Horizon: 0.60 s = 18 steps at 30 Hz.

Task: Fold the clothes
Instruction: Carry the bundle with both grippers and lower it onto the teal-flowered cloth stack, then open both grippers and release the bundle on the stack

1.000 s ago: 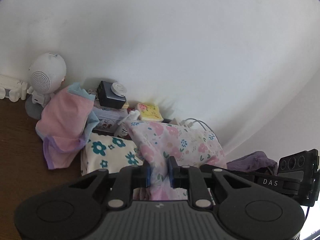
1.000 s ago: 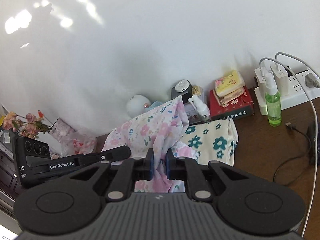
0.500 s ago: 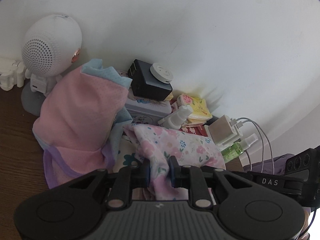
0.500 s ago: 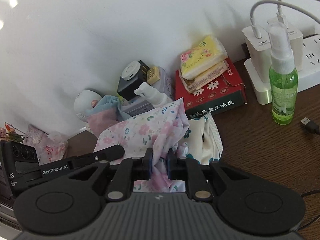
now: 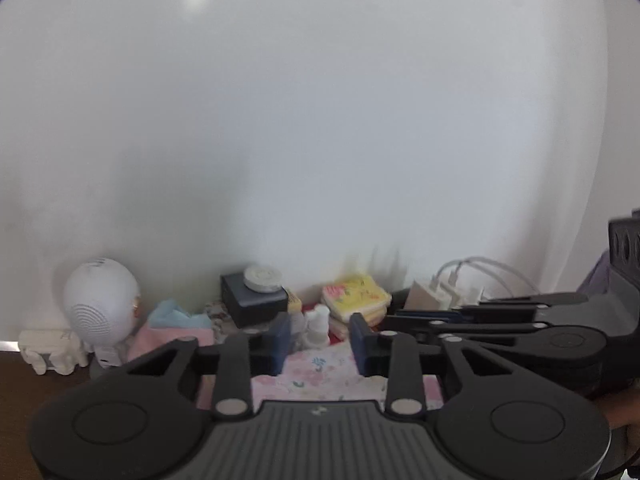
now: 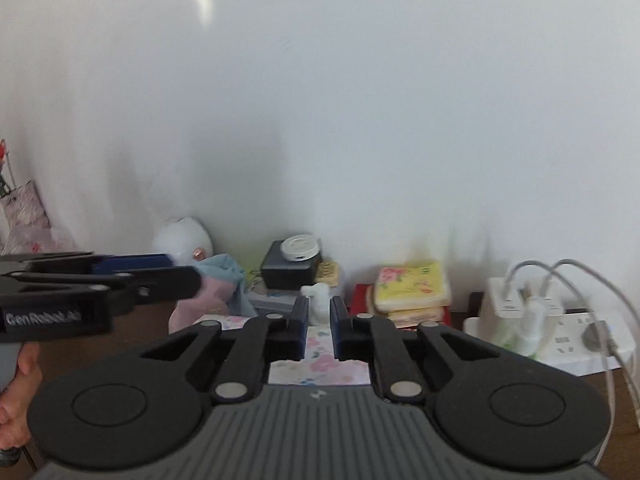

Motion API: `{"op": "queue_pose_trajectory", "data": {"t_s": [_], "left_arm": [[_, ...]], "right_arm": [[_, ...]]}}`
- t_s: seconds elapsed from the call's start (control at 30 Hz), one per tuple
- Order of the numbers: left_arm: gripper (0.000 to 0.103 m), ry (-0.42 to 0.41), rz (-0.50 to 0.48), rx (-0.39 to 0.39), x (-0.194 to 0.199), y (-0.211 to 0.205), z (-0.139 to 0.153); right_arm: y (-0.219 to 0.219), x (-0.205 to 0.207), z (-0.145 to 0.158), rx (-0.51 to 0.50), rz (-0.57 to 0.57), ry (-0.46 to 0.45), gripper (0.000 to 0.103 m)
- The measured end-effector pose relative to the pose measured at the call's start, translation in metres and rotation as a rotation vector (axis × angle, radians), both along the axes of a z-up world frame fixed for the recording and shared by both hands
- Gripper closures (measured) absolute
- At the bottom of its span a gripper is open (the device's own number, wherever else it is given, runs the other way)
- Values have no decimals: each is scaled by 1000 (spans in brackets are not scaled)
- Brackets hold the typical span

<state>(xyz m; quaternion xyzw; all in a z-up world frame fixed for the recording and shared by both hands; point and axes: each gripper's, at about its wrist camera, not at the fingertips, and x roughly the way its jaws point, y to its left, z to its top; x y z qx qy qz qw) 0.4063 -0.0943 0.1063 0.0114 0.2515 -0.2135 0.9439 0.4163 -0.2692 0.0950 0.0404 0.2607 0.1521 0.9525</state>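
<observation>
Pink floral cotton garment (image 5: pixel 320 372) spread flat on dark wooden desk (image 6: pixel 592 396), below both grippers. Left gripper (image 5: pixel 319 338) jaws parted, closing, gripping nothing; right gripper (image 6: pixel 319 326) jaws narrower, closing, likewise empty.

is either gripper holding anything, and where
Nothing held: left gripper and right gripper jaws are closing on empty air; the pink floral cloth lies beneath.

two hand-held grippers (image 5: pixel 319 338) (image 6: pixel 319 330); one floral garment (image 6: pixel 320 368); one round white speaker (image 5: pixel 100 306); one black box (image 6: pixel 289 270).
</observation>
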Motion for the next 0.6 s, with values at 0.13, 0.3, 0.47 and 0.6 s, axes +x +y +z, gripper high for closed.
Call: {"op": "queue_pose_trajectory", "data": {"t_s": [0.13,0.3,0.47,0.6], "left_arm": [[93,19,78,42,9,-2,-45],[88,-56,117,4,2,9,-68],[85,-162,117,13,-17,19,-46],[85,-176,71,74,-31,12,-54]], "right_arm": [[3,13,-36,-14,-75,19,94],[6,5,-63,-67,-93,-14,94],[7,-20,-45,-75,-98,-130,94],[16,-43,-46,-93,-43,-163,93]]}}
